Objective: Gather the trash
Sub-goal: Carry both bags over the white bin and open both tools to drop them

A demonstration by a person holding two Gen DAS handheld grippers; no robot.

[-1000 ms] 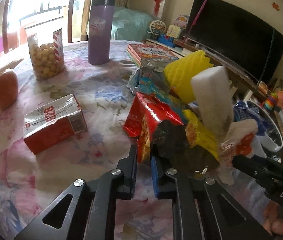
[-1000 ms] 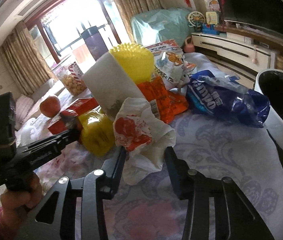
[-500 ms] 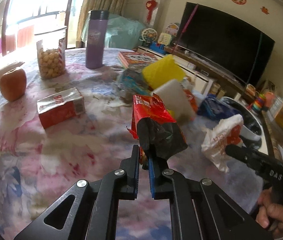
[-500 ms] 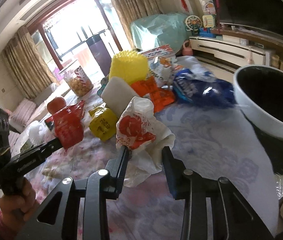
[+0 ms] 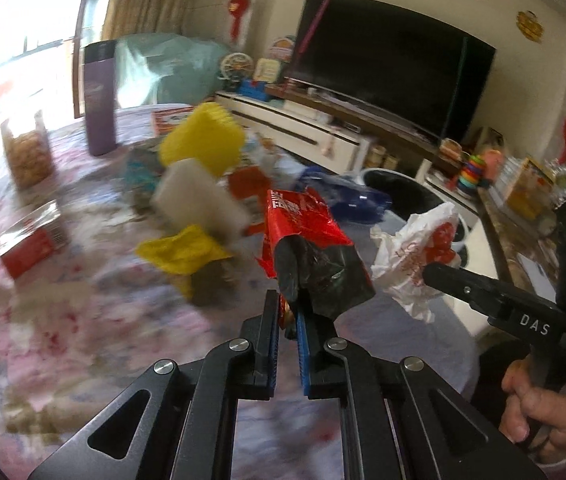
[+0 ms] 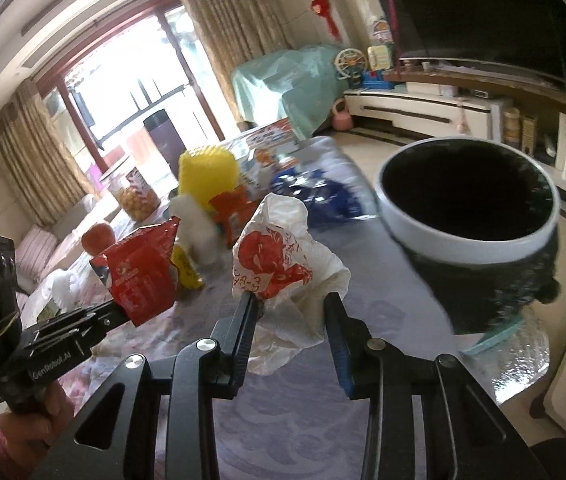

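Through the left wrist camera, the left gripper [image 5: 289, 312] is seen clamped on a red and black snack wrapper [image 5: 315, 256], which is held up above the floral tablecloth [image 5: 83, 320]; the jaws stand nearly together with only the wrapper's edge pinched between them; to the right, the right gripper [image 5: 429, 274] is seen holding a crumpled white bag with red print [image 5: 415, 256], a hand [image 5: 539, 412] being wrapped round its handle; behind, a yellow wrapper [image 5: 183, 252], a white sponge block [image 5: 199, 200], a yellow ridged sponge [image 5: 203, 140] and a blue bag [image 5: 343, 200] are left lying on the table, all blurred; a purple flask [image 5: 100, 96] is stood further back.

Through the right wrist camera, the right gripper [image 6: 289, 308] is seen closed on the crumpled white bag with red print [image 6: 283, 268], the pads being pressed into its sides; the bag is held above the table, near a white-rimmed bin [image 6: 467, 216] lined in black at the right; at the left, the left gripper [image 6: 117, 312] is seen with the red snack wrapper [image 6: 143, 272] raised in its grip.
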